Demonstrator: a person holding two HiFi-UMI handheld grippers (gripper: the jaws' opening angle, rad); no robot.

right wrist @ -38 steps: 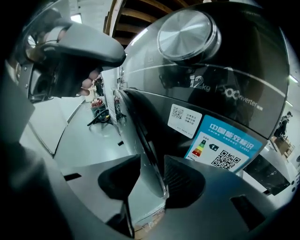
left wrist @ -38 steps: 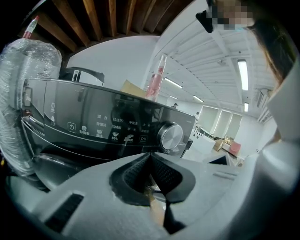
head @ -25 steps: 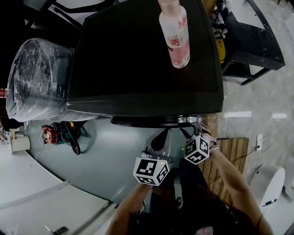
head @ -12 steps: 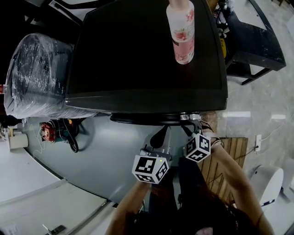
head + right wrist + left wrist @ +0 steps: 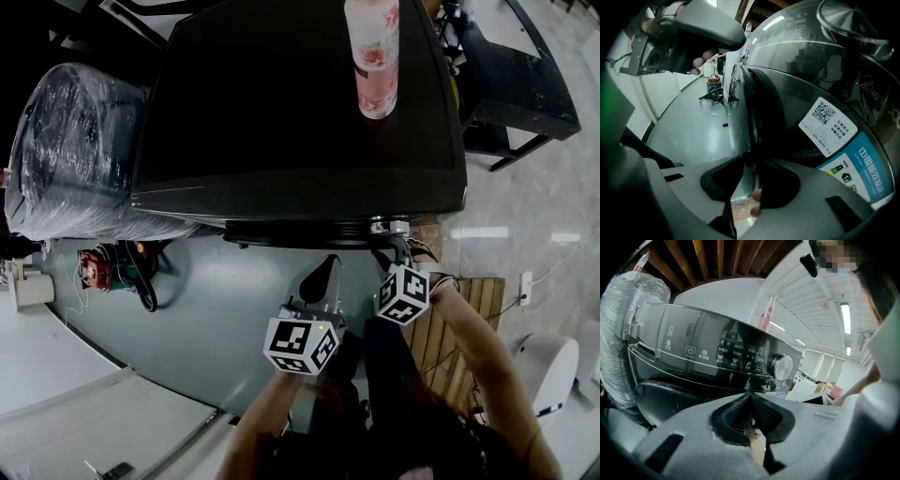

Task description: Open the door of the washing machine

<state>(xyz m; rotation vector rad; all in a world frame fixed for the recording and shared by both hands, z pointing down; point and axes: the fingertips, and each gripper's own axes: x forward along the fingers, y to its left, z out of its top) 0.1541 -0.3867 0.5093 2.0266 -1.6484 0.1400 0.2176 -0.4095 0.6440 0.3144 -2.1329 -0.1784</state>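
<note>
Clamping the door rim (image 5: 754,117) with my right tool (image 5: 751,161), jaws just closing (left tool (image 5: 750,397) pressed together, empty); next should come an outward pull.

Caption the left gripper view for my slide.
Left hand-held gripper, jaws together and empty, faces the control panel and dial of the washing machine, pink bottle on top.
</note>
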